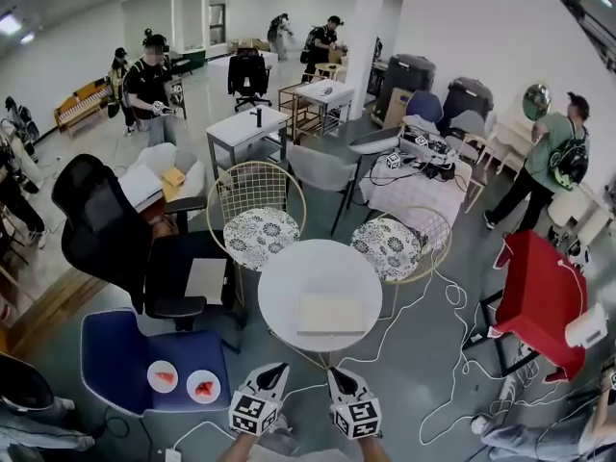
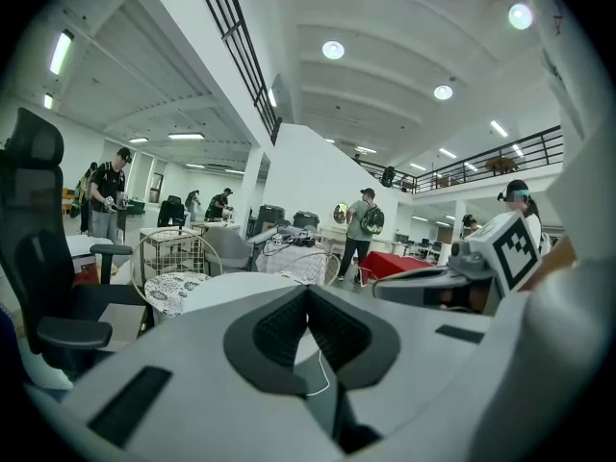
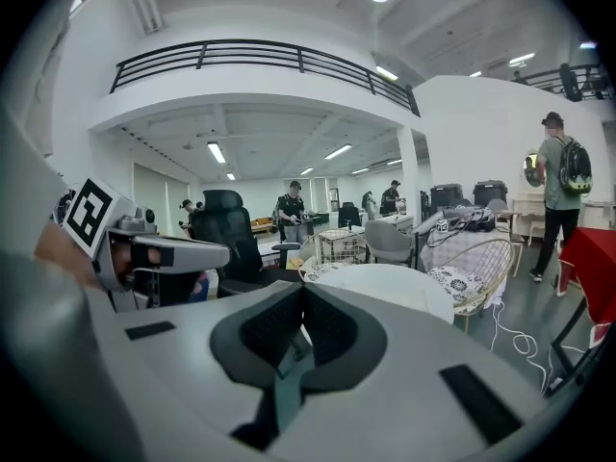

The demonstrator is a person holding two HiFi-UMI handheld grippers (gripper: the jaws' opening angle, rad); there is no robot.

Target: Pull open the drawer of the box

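Note:
A flat white box (image 1: 330,313) lies on the round white table (image 1: 289,287), toward its near right side; I cannot make out its drawer from here. My left gripper (image 1: 276,369) and right gripper (image 1: 336,373) hover side by side just short of the table's near edge, both pointing at it. In the left gripper view the jaws are closed together with nothing between them (image 2: 308,292), and the table top (image 2: 221,287) lies beyond. My right gripper (image 3: 303,292) is likewise shut and empty, with the table (image 3: 385,282) ahead.
Two gold wire chairs with patterned cushions (image 1: 260,229) (image 1: 397,243) stand behind the table. A black office chair (image 1: 115,229) and a blue seat with two small plates (image 1: 154,359) are at the left. A red table (image 1: 539,296) and floor cables (image 1: 443,354) are at the right. Several people stand farther off.

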